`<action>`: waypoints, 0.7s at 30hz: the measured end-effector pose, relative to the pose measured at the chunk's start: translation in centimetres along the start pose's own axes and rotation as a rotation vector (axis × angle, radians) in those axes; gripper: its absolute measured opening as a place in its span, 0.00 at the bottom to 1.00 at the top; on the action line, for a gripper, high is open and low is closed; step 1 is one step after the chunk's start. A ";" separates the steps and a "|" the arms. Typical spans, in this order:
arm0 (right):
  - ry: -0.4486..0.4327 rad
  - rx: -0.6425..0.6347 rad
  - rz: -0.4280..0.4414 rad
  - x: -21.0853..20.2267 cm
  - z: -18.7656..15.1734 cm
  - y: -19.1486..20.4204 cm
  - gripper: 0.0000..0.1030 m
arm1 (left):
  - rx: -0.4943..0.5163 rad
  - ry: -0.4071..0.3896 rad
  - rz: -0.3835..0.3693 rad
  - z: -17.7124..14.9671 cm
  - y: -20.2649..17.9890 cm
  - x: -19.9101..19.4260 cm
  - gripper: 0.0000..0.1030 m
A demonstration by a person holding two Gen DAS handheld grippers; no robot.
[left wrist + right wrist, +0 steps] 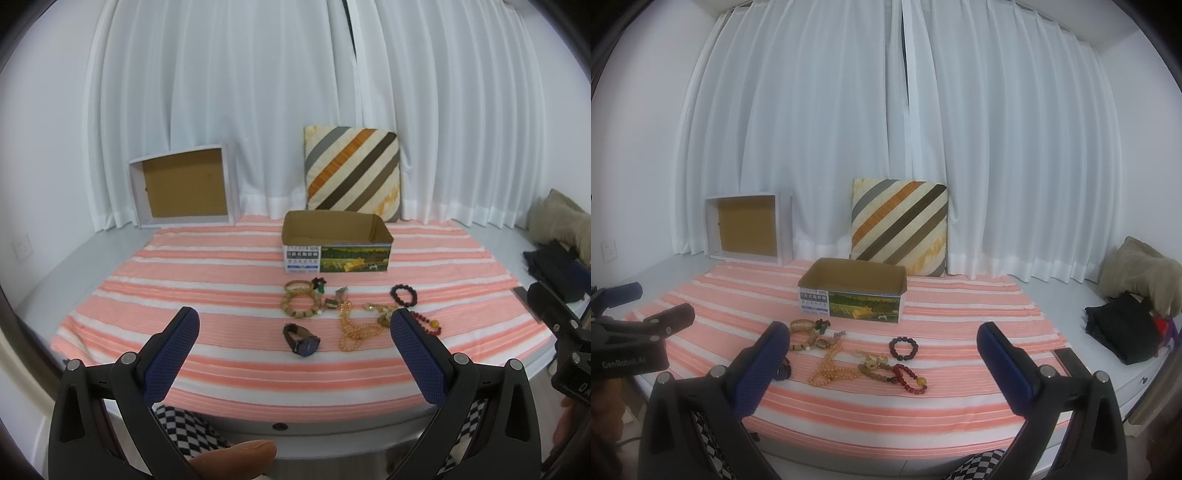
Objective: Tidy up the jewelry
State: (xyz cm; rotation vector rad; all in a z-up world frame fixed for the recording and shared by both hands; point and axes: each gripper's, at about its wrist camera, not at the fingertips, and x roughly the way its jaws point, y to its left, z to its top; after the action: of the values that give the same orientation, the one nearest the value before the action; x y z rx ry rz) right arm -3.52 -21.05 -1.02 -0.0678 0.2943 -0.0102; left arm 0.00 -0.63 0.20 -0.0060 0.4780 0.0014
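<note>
Jewelry lies on a pink and white striped cloth (pixel 229 332) in front of an open cardboard box (pixel 337 242) (pixel 851 290). There is a dark wristwatch (pixel 302 339), an orange bead necklace (pixel 351 330) (pixel 829 365), wooden bead bracelets (pixel 300 297) (pixel 802 334), a dark red bead bracelet (pixel 403 295) (pixel 905 348) and a red bead string (pixel 908 378). My left gripper (pixel 295 325) is open, held back from the pieces near the front edge. My right gripper (pixel 882 341) is open too, nothing between its fingers.
A striped cushion (pixel 352 171) leans on white curtains behind the box. An empty white tray (pixel 183 186) stands tilted at the back left. Dark folded clothes (pixel 1123 328) and a tan bundle (pixel 1137 269) sit at the right. A checkered garment (pixel 188 428) shows below.
</note>
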 end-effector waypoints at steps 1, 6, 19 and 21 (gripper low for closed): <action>0.000 0.000 0.000 0.0 0.0 0.0 1.00 | 0.000 0.001 -0.001 -0.1 0.1 -0.1 1.00; 0.000 0.000 0.001 0.0 -0.1 0.0 1.00 | 0.001 0.002 -0.001 -0.1 0.1 -0.1 1.00; -0.002 -0.002 0.000 -0.1 -0.3 0.1 1.00 | 0.002 0.005 -0.002 -0.4 0.2 -0.2 1.00; -0.001 -0.002 -0.001 -0.2 -0.2 0.1 1.00 | 0.002 0.007 -0.002 -0.6 0.2 -0.2 1.00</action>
State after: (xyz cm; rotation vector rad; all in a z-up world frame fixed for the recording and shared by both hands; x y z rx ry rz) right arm -3.75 -20.94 -1.22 -0.0699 0.2934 -0.0105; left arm -0.43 -0.47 -0.22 -0.0050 0.4854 -0.0013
